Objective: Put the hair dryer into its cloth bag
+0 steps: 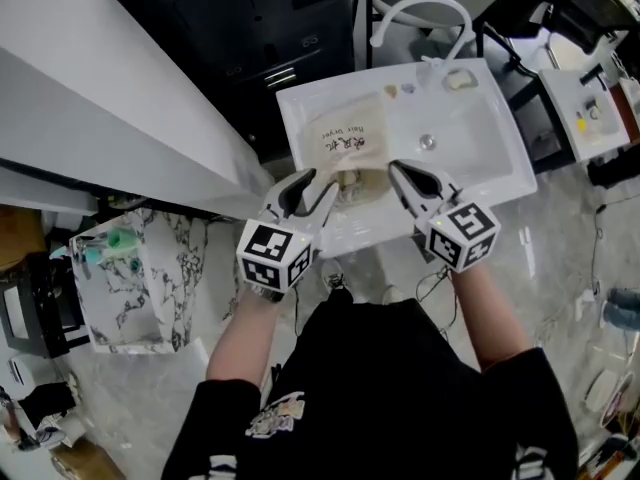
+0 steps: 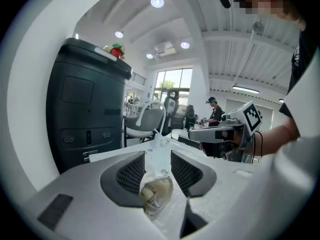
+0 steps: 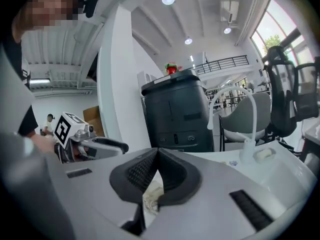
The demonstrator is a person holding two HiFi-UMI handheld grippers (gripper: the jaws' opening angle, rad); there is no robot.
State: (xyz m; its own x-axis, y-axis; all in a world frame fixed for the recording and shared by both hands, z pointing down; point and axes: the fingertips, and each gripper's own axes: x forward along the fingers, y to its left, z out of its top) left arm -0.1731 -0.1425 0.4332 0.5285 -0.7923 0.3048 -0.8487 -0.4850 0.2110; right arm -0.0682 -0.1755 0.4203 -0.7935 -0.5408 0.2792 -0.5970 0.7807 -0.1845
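Note:
A beige cloth bag (image 1: pixel 350 140) with dark print lies in the white basin (image 1: pixel 480 153), its gathered mouth (image 1: pixel 355 180) toward me. The hair dryer itself does not show. Both grippers hang above the basin's near rim, one on each side of the bag's mouth. My left gripper (image 1: pixel 312 190) is open; in the left gripper view the bunched bag mouth (image 2: pixel 156 194) shows below the gap between its jaws (image 2: pixel 157 159), untouched by the pads. My right gripper (image 1: pixel 410 180) is shut, jaw tips meeting (image 3: pixel 157 156) with nothing seen between them; the bag (image 3: pixel 152 198) lies beneath.
A white curved faucet (image 1: pixel 420 13) and a soap bar (image 1: pixel 460 80) sit at the basin's far edge. A black cabinet (image 1: pixel 250 28) stands behind, a white counter (image 1: pixel 90 98) to the left, a marble-patterned bin (image 1: pixel 130 288) on the floor left. Cables and clutter lie at right.

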